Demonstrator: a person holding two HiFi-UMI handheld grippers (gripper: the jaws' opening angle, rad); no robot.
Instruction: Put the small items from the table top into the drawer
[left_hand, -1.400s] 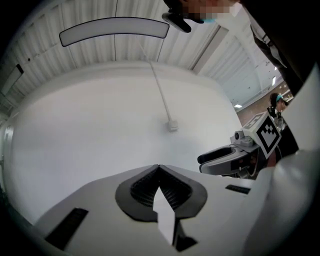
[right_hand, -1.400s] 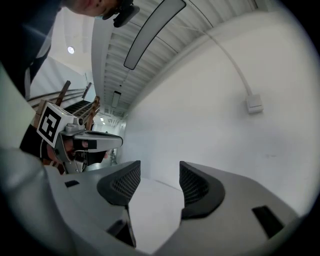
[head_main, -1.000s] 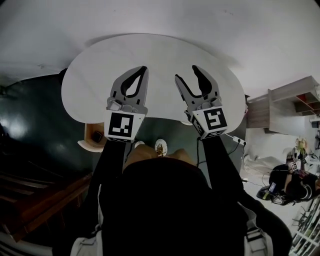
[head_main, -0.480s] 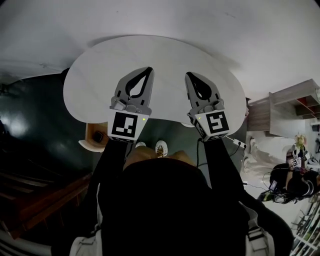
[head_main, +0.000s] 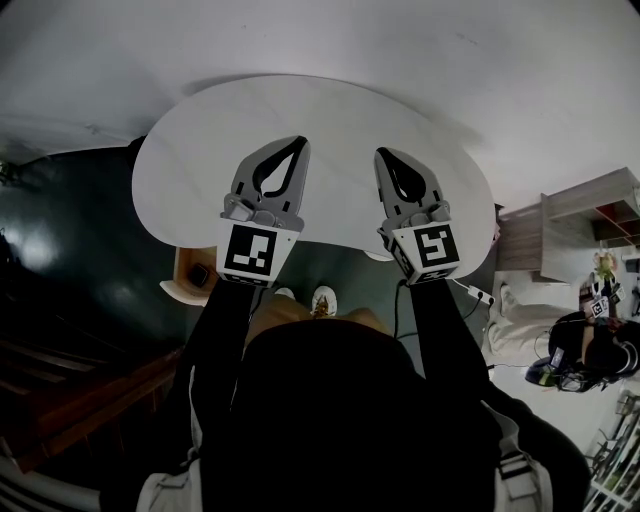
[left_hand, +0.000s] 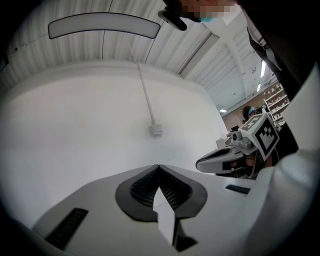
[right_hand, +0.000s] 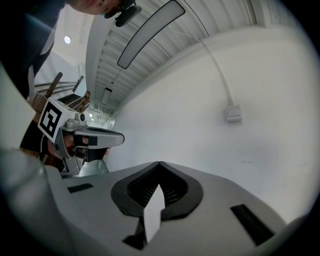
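In the head view both grippers are held up side by side over the near half of a white rounded table (head_main: 200, 150). No small items show on its top. My left gripper (head_main: 300, 141) is shut with nothing between its tips. My right gripper (head_main: 381, 152) is shut and empty as well. In the left gripper view the jaws (left_hand: 159, 166) meet at a point against a white wall. The right gripper view shows the same for its jaws (right_hand: 159, 162). A wooden open drawer (head_main: 187, 275) pokes out under the table's near left edge, with a dark item inside.
Both gripper views point up at a white wall with a small switch box (left_hand: 157, 130) and a cable. Wooden shelving (head_main: 590, 200) stands at the right. A white power strip (head_main: 478, 290) lies on the floor. The person's shoes (head_main: 322, 296) are below the table edge.
The right gripper's jaws have gone from open to shut with nothing in them. Both grippers have drifted slightly to the right over the table.
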